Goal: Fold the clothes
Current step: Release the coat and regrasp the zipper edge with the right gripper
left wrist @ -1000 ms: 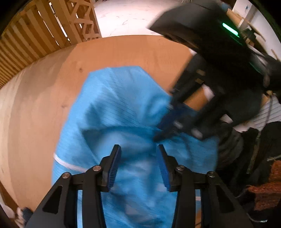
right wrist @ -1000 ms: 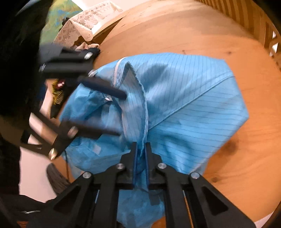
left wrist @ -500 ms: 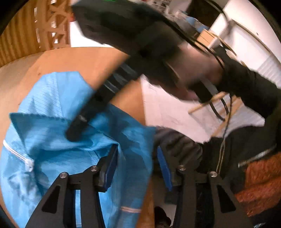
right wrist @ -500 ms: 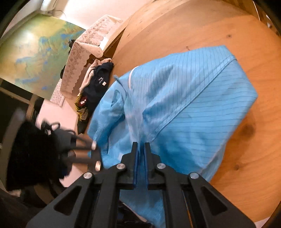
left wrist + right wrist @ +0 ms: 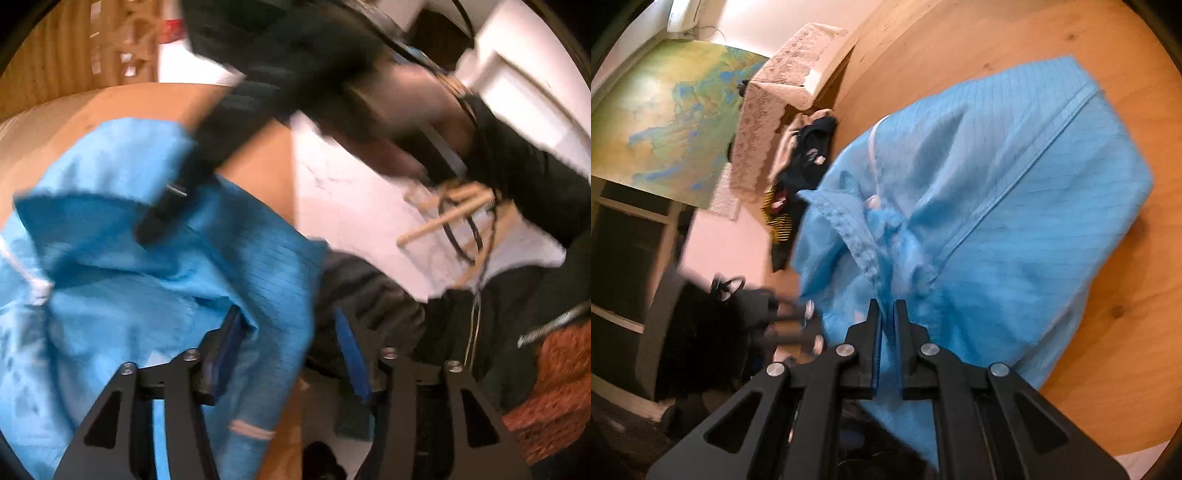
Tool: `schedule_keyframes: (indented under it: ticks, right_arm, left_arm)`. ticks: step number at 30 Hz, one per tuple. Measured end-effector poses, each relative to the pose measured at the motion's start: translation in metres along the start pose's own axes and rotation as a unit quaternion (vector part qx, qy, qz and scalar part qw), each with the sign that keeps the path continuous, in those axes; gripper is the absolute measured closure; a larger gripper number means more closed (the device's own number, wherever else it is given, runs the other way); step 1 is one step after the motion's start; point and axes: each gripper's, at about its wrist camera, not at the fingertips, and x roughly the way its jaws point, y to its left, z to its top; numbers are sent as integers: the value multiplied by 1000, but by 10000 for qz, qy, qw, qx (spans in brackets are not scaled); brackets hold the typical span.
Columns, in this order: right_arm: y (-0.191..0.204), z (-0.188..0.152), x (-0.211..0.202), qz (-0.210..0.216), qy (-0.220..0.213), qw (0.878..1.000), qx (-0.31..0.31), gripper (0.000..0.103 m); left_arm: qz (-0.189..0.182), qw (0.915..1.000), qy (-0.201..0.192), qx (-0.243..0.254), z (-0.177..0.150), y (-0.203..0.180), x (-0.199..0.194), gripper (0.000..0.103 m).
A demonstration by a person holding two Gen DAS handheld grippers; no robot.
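A: Since the picture of a second ago, what has changed at the left claw (image 5: 288, 343)?

B: Entry one. It has swung off the middle of the thin sky-blue pinstriped garment (image 5: 1015, 206) toward the near edge of the round pale-wood tabletop (image 5: 1108, 350). It is spread wide; a hem edge of the cloth lies against its left pad, with nothing pinched between the two.

A: And the right claw (image 5: 886, 325)?

B: Entry two. Pressed together on a bunched fold near the garment's collar seam, as it was a second ago. The cloth has been drawn toward the tabletop's near edge, and part now hangs over it.

A: Meaning for the fold?

B: A judgement only: one side is held, the other is not, so the left looks placed to take the free edge. Motion blur prevents more.

A: Condition of the item?

B: Rumpled, not squared. White zip tape (image 5: 873, 147) showing, a long straight seam across the flat far panel, the collar end heaped. Most of it lies on the tabletop.
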Motion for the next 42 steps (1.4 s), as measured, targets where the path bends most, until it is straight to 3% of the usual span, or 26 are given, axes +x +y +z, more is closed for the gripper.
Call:
schedule_keyframes:
  ticks: [2,6,10,14,17,20,22,23,27,29,30,31,34,36,38,42]
  right_arm:
    - [7,3,-1,-601,15,9976,-350,97]
    - [37,5,-6,-1271,-20,9869,-993,96]
    - [60,5,-22,-1550,-242,9777,-1397,93]
    - [82,3,-18,-1981,-268,9587,-2023,88]
    - [85,5,-8,-2062,-3,9529,-2226,87]
    - [83,14,-1,-1975,104,9546,-2226,84]
    - [83,20,3,-1917,175,9557,-2226,68]
    - [82,24,5,-1887,211,9562,-2226,66]
    - [81,36,13,-1770,354,9581,-2225,66]
    - [80,42,17,-1711,425,9589,-2224,76]
    - [72,44,20,-1432,580,9669,-2030,96]
    - [63,45,21,-1193,670,9735,-1829,99]
    - [36,45,20,-479,826,9880,-1217,99]
    - [19,45,18,61,812,9937,-775,99]
    - [7,44,15,393,748,9952,-488,99]
    - [-15,49,9,1037,617,9927,2,99]
  left_arm:
    - [45,10000,84,21,-6,-4,7,47]
    - [9,9999,-119,-123,-10,1,-4,47]
    - [29,9988,-458,-183,-10,5,-23,47]
    - [54,9995,-255,-172,-16,3,-7,47]
    - [54,9997,-186,-130,-24,-3,2,47]
    - [45,9997,-221,-119,-28,-3,0,47]
    - [51,9996,-234,-125,-28,-3,0,47]
    - [63,9996,-238,-125,-29,-3,-1,47]
    - [180,9997,-181,-58,-29,-5,-2,47]
    - [262,9995,-192,7,-28,-6,-7,47]
    - [297,9993,-242,19,-27,-6,-11,47]
    - [332,9990,-294,30,-26,-6,-15,47]
    - [419,9982,-436,9,-18,-2,-21,46]
    - [706,9968,-363,-55,-8,9,-16,46]
    - [808,9963,-247,-149,-2,19,-6,46]
    - [577,9977,-285,-195,3,21,10,46]
